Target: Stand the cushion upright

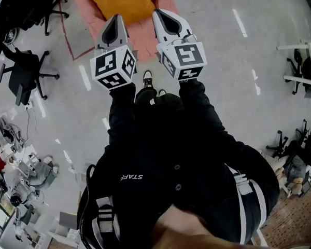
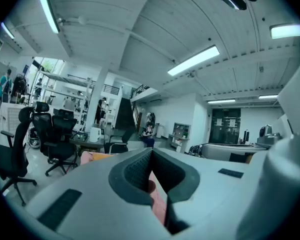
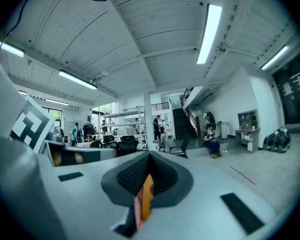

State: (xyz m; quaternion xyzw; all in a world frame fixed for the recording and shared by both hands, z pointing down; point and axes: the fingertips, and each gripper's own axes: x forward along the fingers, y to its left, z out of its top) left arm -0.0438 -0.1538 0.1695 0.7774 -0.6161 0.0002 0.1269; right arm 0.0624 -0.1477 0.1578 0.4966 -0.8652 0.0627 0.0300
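In the head view an orange cushion (image 1: 118,0) lies flat on a pink pad (image 1: 145,32) on the floor, cut off by the top edge. My left gripper (image 1: 117,16) and right gripper (image 1: 156,12) are held side by side high above the floor, their tips over the cushion's near edge. Both are shut with nothing between the jaws. In the left gripper view the jaws meet at the tip (image 2: 151,150), and pink pad (image 2: 159,199) shows through the gap behind it. The right gripper view shows closed jaws (image 3: 149,156) with a sliver of orange cushion (image 3: 147,196) below.
Black office chairs (image 1: 23,71) stand at the left, and a red tape line (image 1: 67,35) runs beside the pad. A white table frame (image 1: 306,61) is at the right. My shoe (image 1: 147,78) is on the grey floor near the pad. Desks and people fill the far room.
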